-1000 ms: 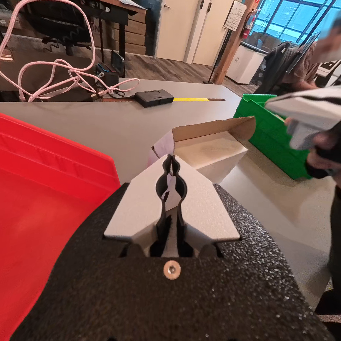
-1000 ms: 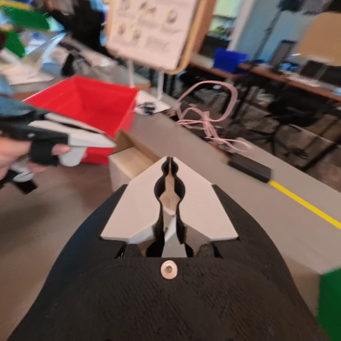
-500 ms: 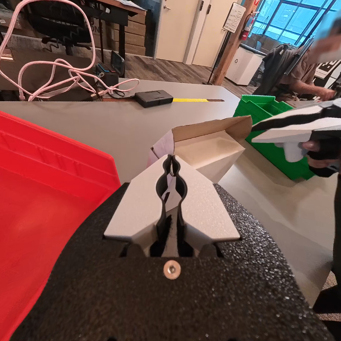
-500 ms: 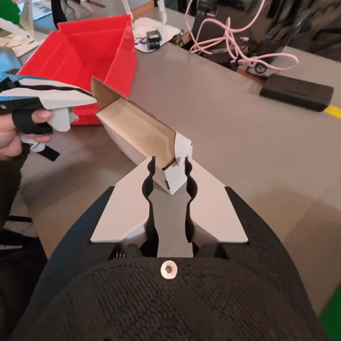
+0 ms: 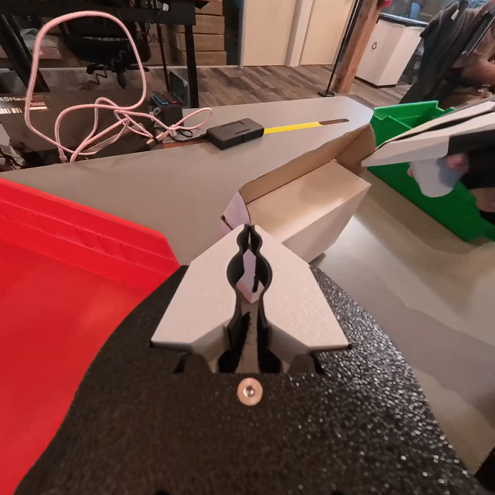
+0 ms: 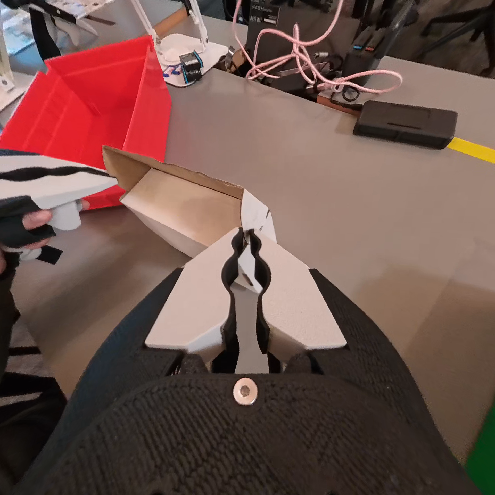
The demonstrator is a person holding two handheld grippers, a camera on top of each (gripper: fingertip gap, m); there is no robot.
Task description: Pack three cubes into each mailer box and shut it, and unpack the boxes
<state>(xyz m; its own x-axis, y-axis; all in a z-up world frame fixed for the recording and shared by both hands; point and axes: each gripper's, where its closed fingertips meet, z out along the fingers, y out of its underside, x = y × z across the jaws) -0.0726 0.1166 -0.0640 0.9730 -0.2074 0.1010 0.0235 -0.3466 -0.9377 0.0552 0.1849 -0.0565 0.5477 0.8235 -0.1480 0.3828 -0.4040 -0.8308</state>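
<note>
With each claw, left [image 5: 249, 230] and right [image 6: 246, 233], clamped on an end flap of the box [image 6: 187, 211], you risk tearing the cardboard if you pull apart.

The floor [image 5: 257, 83] is brown wood. A wooden post [image 5: 356, 48] stands by pale doors [image 5: 270, 32]. A white bin [image 5: 385, 56] sits near it, behind the grey table [image 5: 166, 171].

Recycling symbol on white bin [image 5: 373, 46]
</note>
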